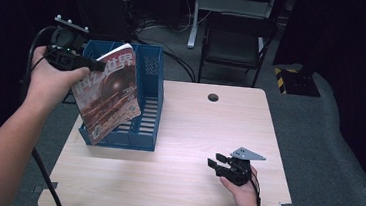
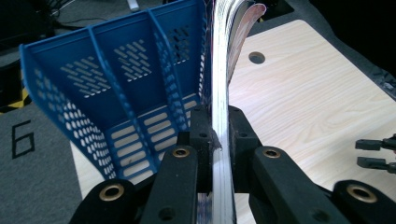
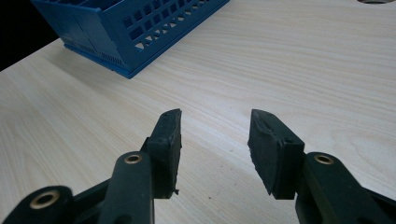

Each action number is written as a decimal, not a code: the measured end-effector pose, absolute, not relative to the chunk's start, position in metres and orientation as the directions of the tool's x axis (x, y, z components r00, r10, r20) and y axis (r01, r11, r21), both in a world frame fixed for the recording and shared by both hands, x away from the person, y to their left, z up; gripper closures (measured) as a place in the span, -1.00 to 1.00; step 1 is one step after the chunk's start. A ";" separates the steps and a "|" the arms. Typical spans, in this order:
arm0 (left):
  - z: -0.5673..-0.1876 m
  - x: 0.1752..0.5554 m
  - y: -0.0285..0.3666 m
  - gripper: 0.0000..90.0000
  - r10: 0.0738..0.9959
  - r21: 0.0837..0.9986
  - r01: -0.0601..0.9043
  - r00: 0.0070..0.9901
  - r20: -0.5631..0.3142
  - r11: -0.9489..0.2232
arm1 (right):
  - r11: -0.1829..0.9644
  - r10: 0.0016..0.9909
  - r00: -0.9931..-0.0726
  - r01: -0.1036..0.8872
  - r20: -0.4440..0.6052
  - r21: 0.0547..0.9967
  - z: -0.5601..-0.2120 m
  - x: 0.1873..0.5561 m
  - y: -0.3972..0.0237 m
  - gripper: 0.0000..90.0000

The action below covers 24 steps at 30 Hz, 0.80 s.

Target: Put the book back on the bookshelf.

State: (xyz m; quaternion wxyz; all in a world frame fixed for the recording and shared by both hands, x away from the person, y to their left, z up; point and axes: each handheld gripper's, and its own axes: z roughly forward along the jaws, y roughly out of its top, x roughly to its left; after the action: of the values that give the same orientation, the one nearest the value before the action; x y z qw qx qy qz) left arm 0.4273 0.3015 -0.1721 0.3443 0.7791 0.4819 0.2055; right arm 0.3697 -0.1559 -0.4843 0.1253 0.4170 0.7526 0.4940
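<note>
A magazine (image 1: pixel 109 94) with a reddish-brown cover hangs upright and tilted over the front of a blue slotted file rack (image 1: pixel 149 75) at the table's left. My left gripper (image 1: pixel 93 65) is shut on the magazine's upper left edge. In the left gripper view the magazine's page edges (image 2: pixel 220 70) run straight up between the two black jaws, with the file rack (image 2: pixel 112 79) just to their left. My right gripper (image 1: pixel 213 160) rests low over the table near the front right, its jaws open with nothing between them. The right gripper (image 3: pixel 214 128) points toward the file rack (image 3: pixel 126 23).
The light wooden table (image 1: pixel 193 134) has a round cable hole (image 1: pixel 213 97) near its far edge. A dark folding chair (image 1: pixel 236 42) and a desk leg stand on the floor behind the table. Cables trail across the floor at the back.
</note>
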 end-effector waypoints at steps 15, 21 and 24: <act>-0.175 0.433 0.323 0.85 0.927 0.736 0.633 0.375 -0.021 -0.240 | 0.167 0.754 -0.619 0.504 0.220 0.848 -0.485 0.370 -0.156 0.20; -0.176 0.437 0.327 0.85 0.941 0.738 0.644 0.336 -0.037 -0.201 | 0.174 0.753 -0.621 0.505 0.216 0.846 -0.485 0.370 -0.155 0.20; -0.176 0.440 0.328 0.85 0.944 0.737 0.648 0.326 -0.043 -0.190 | 0.175 0.753 -0.622 0.504 0.215 0.846 -0.485 0.370 -0.155 0.20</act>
State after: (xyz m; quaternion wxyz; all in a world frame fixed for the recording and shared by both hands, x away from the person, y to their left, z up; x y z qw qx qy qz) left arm 0.4398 0.3285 -0.1762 0.3399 0.7401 0.5379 0.2178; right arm 0.3699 -0.1552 -0.4849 0.1268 0.4157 0.7558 0.4897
